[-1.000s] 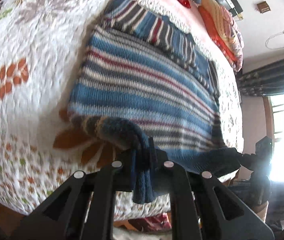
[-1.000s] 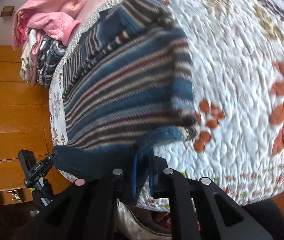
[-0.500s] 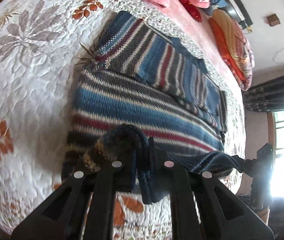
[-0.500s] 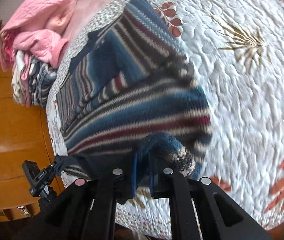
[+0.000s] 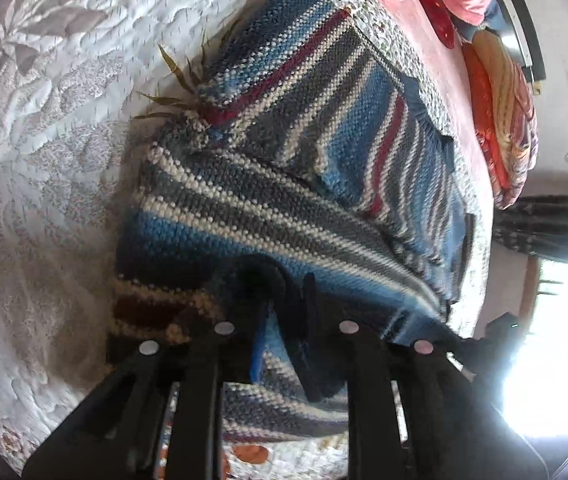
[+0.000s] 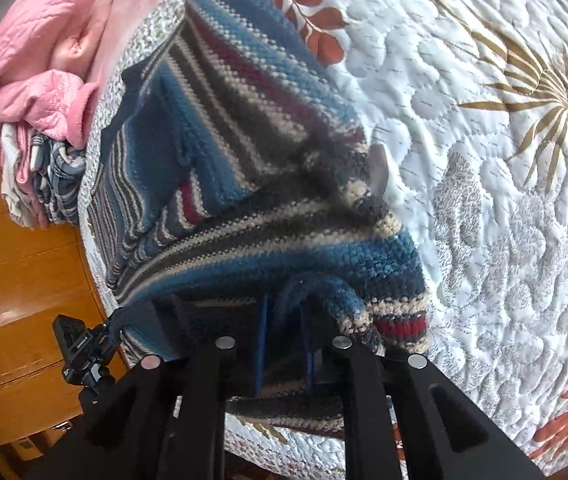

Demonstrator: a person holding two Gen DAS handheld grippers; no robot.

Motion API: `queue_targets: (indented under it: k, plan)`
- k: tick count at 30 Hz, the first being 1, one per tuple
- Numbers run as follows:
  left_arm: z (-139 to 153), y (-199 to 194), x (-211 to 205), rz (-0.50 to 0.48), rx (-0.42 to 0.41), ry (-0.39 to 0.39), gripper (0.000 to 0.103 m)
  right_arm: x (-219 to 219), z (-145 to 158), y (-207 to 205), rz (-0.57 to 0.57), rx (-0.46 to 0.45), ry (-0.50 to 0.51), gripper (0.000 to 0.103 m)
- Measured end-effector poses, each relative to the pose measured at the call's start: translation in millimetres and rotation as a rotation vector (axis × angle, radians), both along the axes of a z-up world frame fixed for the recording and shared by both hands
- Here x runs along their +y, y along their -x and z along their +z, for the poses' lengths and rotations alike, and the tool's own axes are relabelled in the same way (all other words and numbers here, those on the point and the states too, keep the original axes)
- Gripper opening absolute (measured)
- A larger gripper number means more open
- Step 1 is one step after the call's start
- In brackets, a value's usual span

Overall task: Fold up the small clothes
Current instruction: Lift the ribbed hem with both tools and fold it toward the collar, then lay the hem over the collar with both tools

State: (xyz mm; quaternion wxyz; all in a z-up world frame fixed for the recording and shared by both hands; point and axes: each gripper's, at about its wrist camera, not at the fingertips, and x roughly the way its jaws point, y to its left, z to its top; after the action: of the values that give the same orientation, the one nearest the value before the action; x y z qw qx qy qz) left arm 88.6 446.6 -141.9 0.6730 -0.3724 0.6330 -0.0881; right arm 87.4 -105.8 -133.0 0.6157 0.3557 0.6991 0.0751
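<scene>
A striped knit sweater point(image 5: 284, 184) in blue, grey, cream and red lies on the quilted bed, its sleeves folded across the body. My left gripper point(image 5: 284, 300) is shut on one corner of the sweater's hem, lifted over the body. In the right wrist view the same sweater point(image 6: 243, 184) shows, and my right gripper point(image 6: 284, 304) is shut on the other hem corner. The hem stretches between the two grippers; each shows at the edge of the other's view, the right gripper point(image 5: 500, 332) and the left gripper point(image 6: 79, 352).
The white quilt point(image 6: 484, 160) with leaf prints stretches out beside the sweater. Pink clothes point(image 6: 43, 60) and a stack of folded garments point(image 6: 43, 184) lie at the bed's far end. Orange pillows point(image 5: 500, 100) lean near a wall. A wooden cabinet point(image 6: 11, 300) stands beside the bed.
Both grippers have carried the hem forward from the bed's near edge, over the sweater's body toward its sleeves. The lower half now doubles over the upper half.
</scene>
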Motion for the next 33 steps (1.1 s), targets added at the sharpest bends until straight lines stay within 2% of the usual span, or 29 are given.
queue_targets:
  k: [1,3,5,6,9,11,14,17,19,22,24,27,33]
  plan:
    - [0.7,0.3,2.1,0.008,0.01,0.021,0.023,-1.5,-0.2,-0.7,-0.003,0.005,-0.012,0.017]
    - [2.0,2.2,9.9,0.039,0.029,0.095,0.035,-6.1,-0.6,0.0,-0.014,0.019,-0.032,0.023]
    - [5.7,3.9,20.6,0.071,0.026,0.109,0.045,-12.9,2.5,0.1,-0.031,0.017,-0.022,0.033]
    - [7.8,4.7,26.7,0.083,0.019,0.112,0.046,-18.8,6.6,0.9,-0.041,0.009,-0.018,0.04]
    - [13.8,7.1,41.1,0.114,-0.002,0.096,0.046,-29.2,17.7,-0.5,-0.056,-0.033,-0.005,0.04]
    - [21.8,5.7,44.4,0.104,-0.035,0.051,0.046,-28.9,23.8,-1.9,-0.041,-0.061,0.017,0.04]
    - [38.4,0.1,31.1,0.021,-0.107,-0.052,0.05,-21.8,36.8,-6.7,0.013,-0.121,0.063,0.043]
    - [52.1,-6.7,-1.3,-0.137,-0.186,-0.186,0.059,-6.9,47.3,-13.8,0.075,-0.176,0.091,0.049]
    - [52.9,-8.4,-20.9,-0.226,-0.212,-0.242,0.059,4.0,52.0,-17.5,0.133,-0.213,0.125,0.051]
    - [46.6,-11.5,-39.1,-0.304,-0.22,-0.309,0.059,23.5,49.4,-23.4,0.229,-0.238,0.189,0.054]
    - [36.7,-14.5,-52.2,-0.367,-0.207,-0.381,0.06,33.5,42.4,-27.1,0.295,-0.243,0.23,0.058]
    - [23.8,-12.9,-64.0,-0.461,-0.196,-0.464,0.06,41.9,30.2,-30.4,0.351,-0.23,0.24,0.058]
    - [12.3,-13.9,-67.4,-0.511,-0.198,-0.498,0.062,55.8,13.2,-34.0,0.43,-0.213,0.253,0.059]
